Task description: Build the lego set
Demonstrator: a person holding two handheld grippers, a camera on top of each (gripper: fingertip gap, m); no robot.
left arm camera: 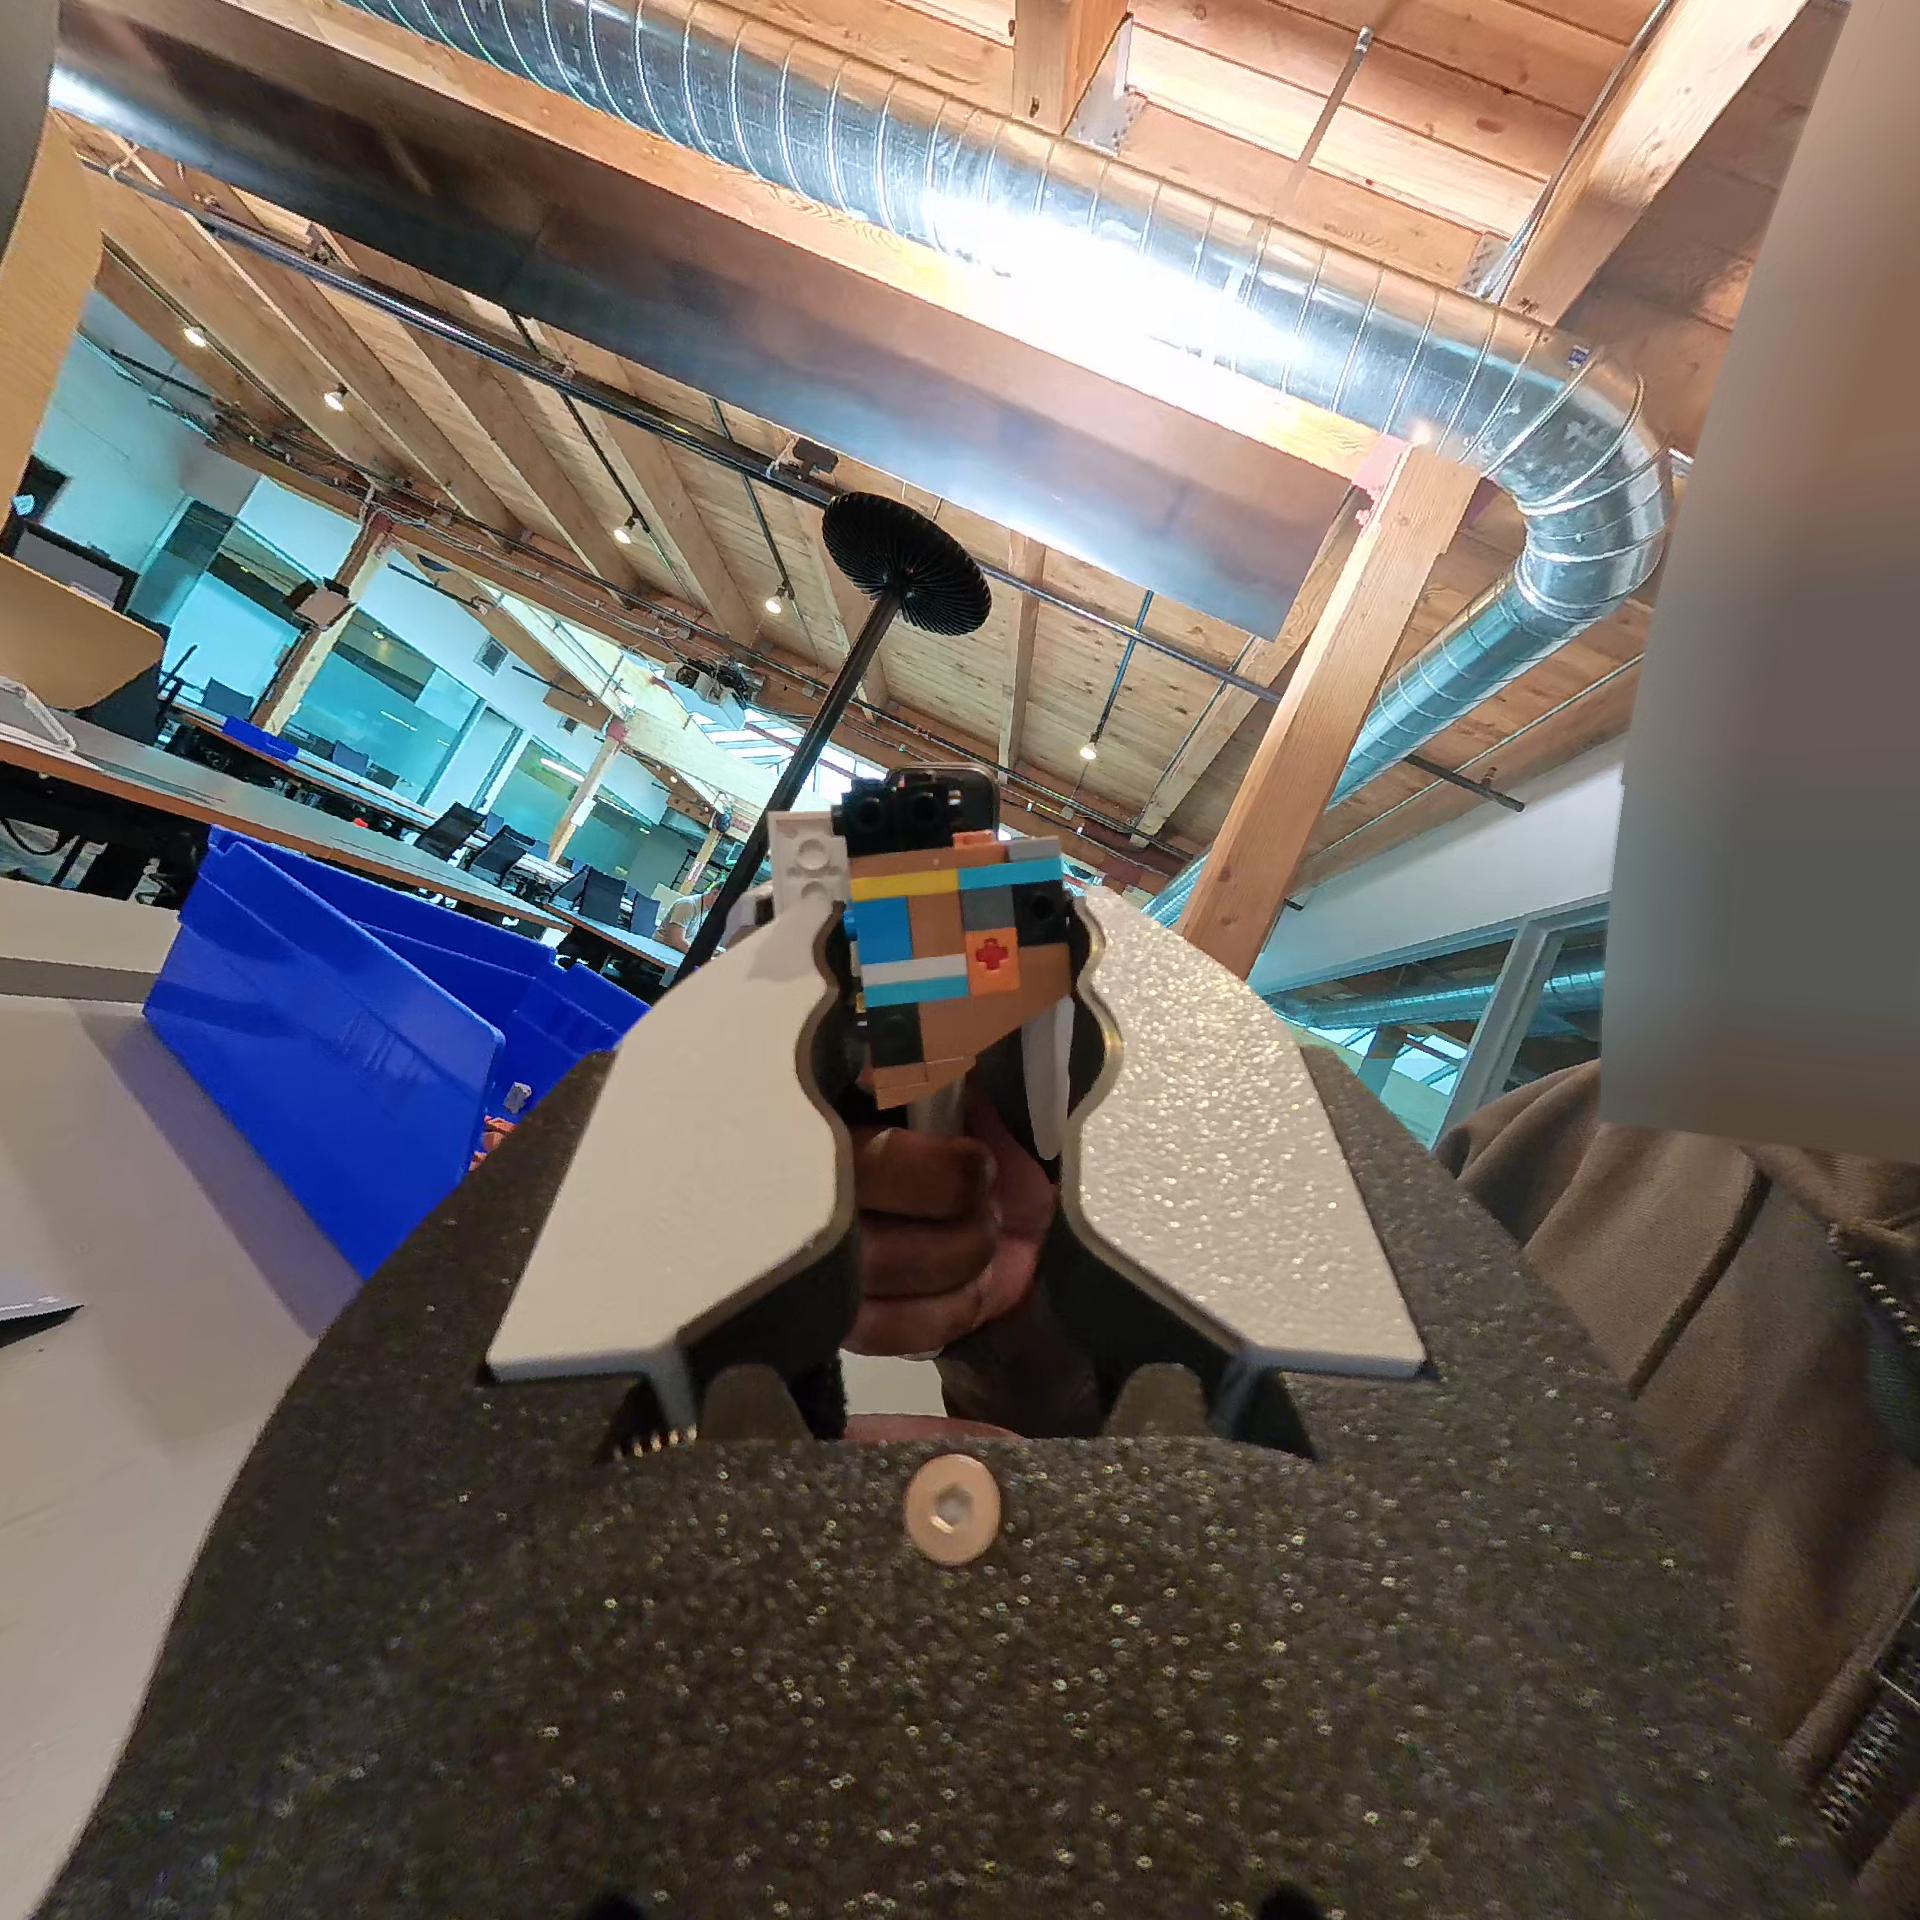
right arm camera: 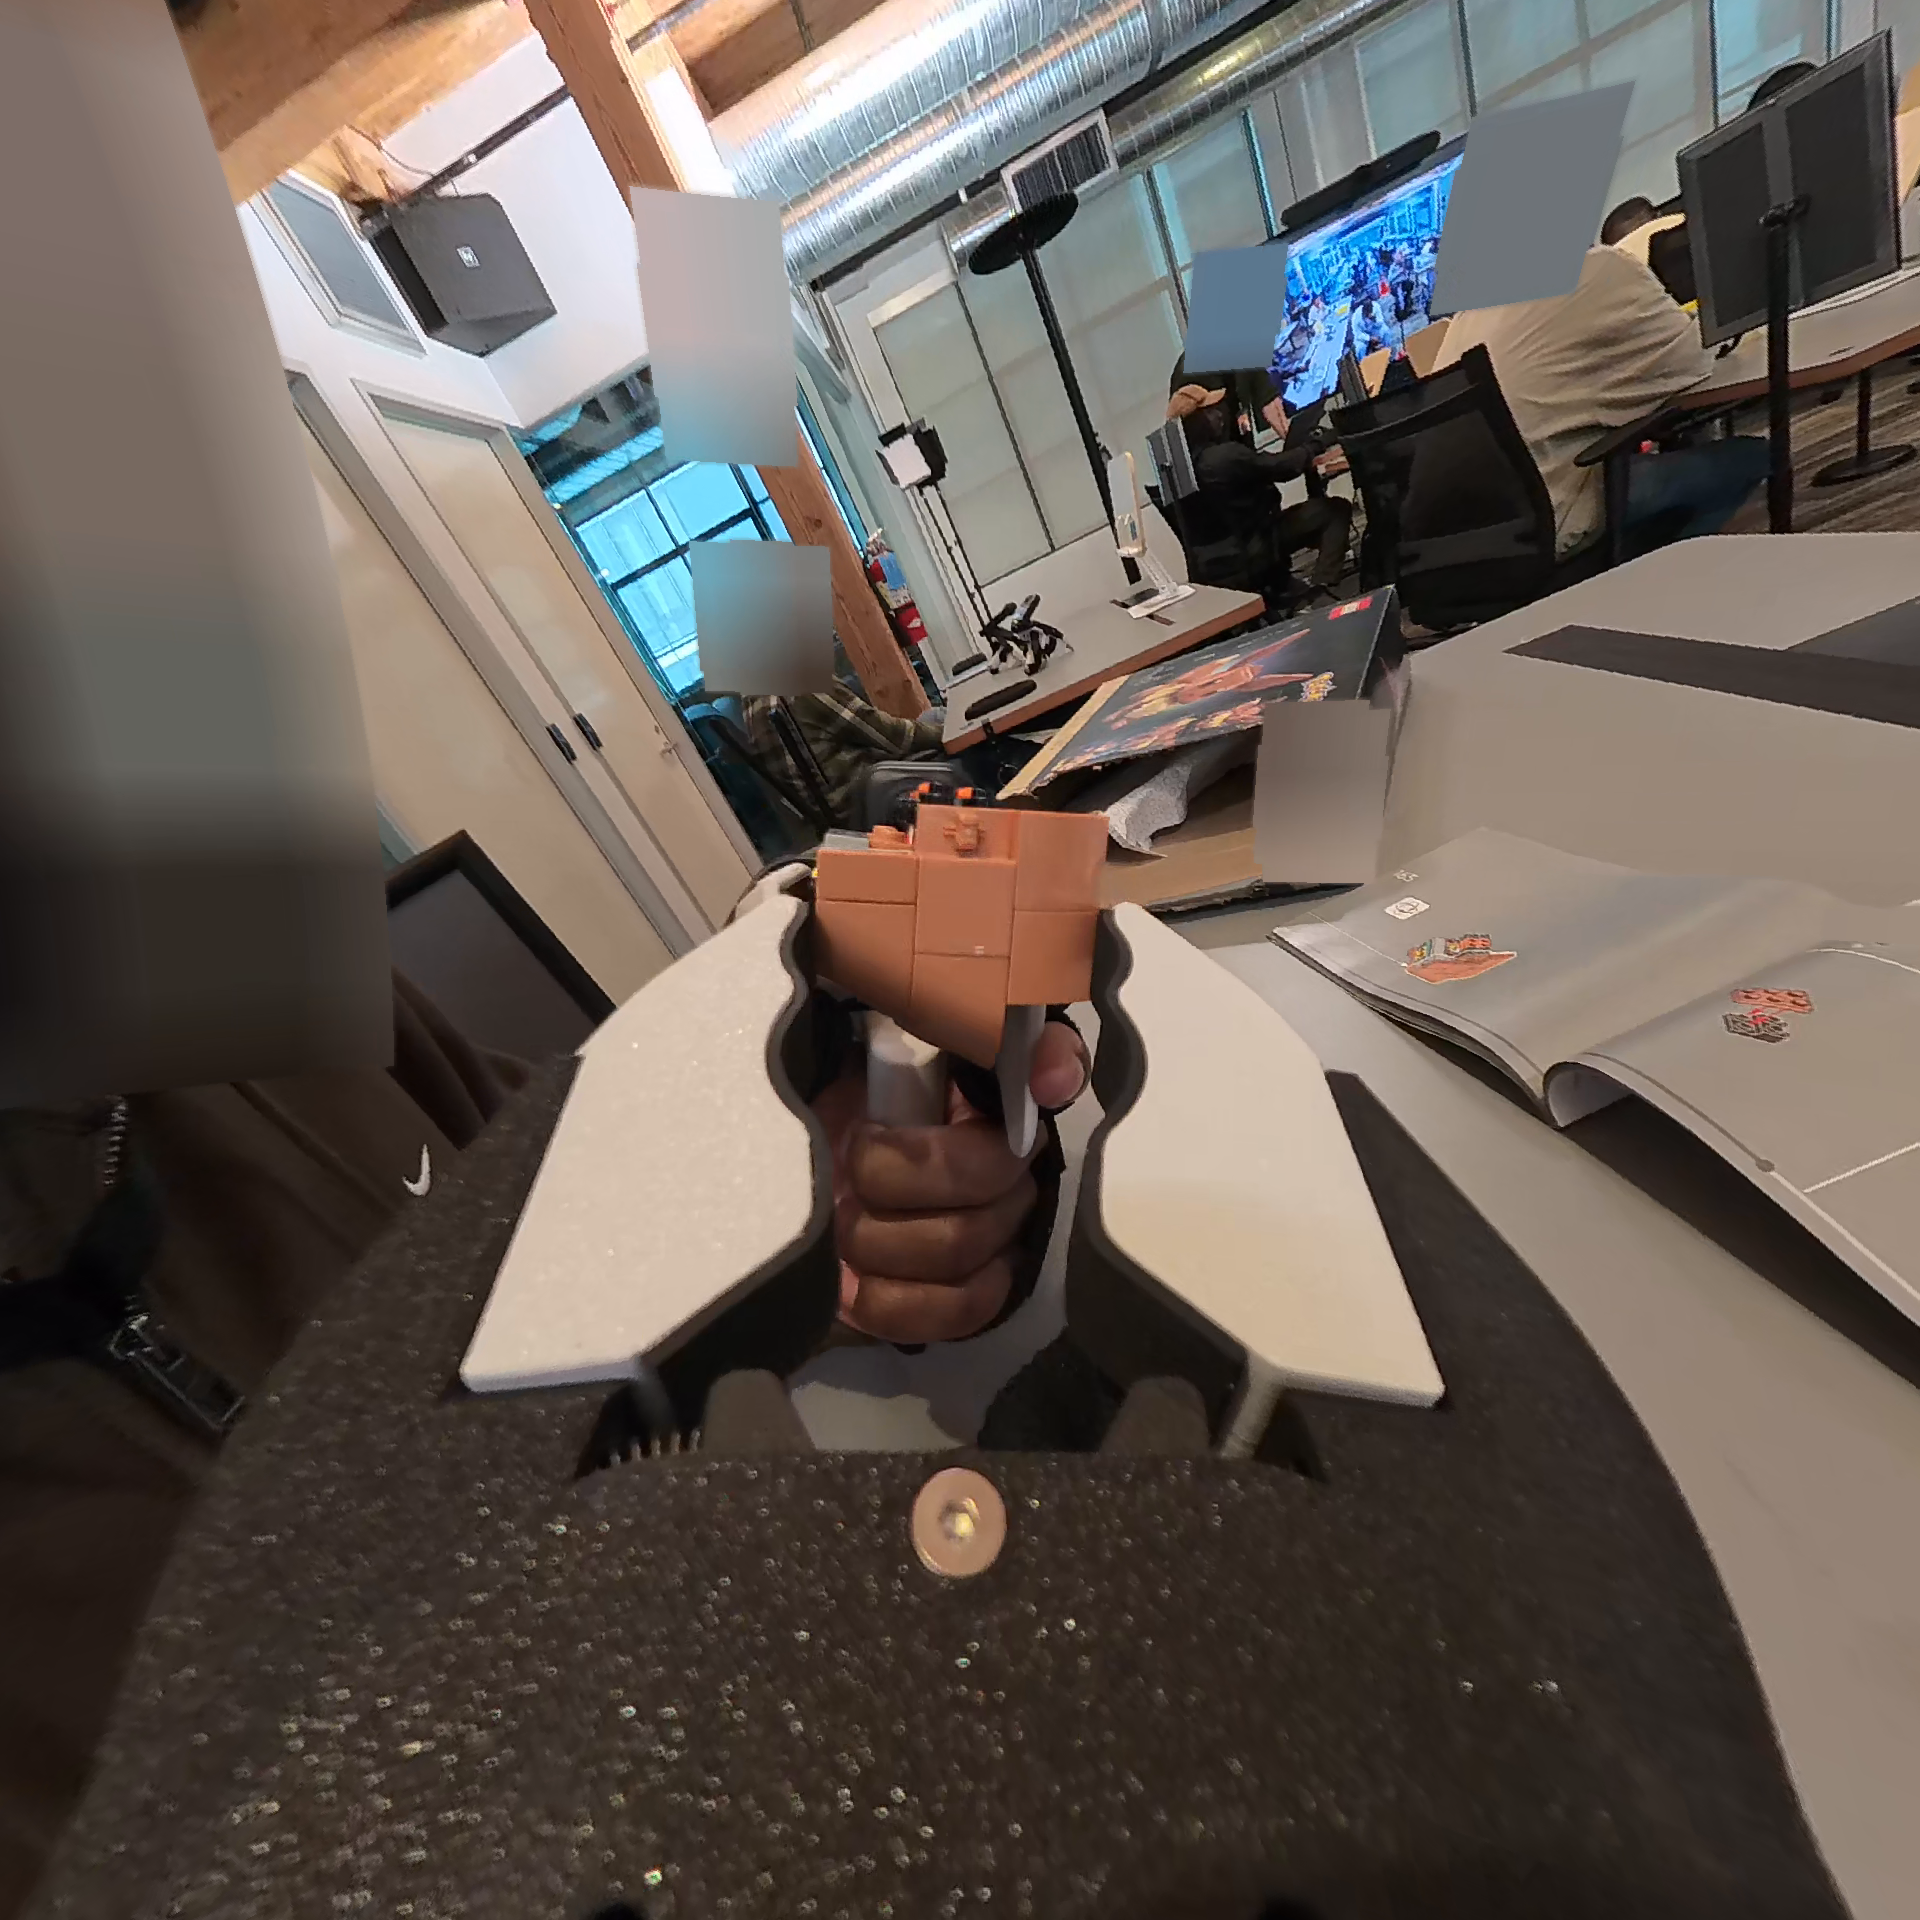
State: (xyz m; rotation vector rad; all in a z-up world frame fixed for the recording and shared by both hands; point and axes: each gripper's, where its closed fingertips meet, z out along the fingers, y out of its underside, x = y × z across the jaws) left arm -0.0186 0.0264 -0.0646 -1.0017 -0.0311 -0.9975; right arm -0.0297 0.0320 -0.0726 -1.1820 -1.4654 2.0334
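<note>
A small lego assembly is held up in the air between both grippers. In the left wrist view it (left arm camera: 956, 961) shows a tan face with blue, yellow, white, grey and black bricks and an orange brick with a red cross. In the right wrist view it (right arm camera: 961, 914) shows a smooth tan-orange face. My left gripper (left arm camera: 945, 925) is shut on its sides. My right gripper (right arm camera: 956, 920) is shut on it from the opposite side. A white claw piece (left arm camera: 1044, 1081) hangs below it. A hand (left arm camera: 925, 1216) shows behind it, and the same from the other side (right arm camera: 925, 1226).
Blue plastic bins (left arm camera: 343, 1039) stand on the grey table (left arm camera: 104, 1195) at the left. An open instruction booklet (right arm camera: 1662, 1029) and the set's box (right arm camera: 1247, 686) lie on the table at the right. The person's brown jacket (left arm camera: 1662, 1351) is close by. People sit at desks far behind. Left and right tips are no more than a few centimetres apart.
</note>
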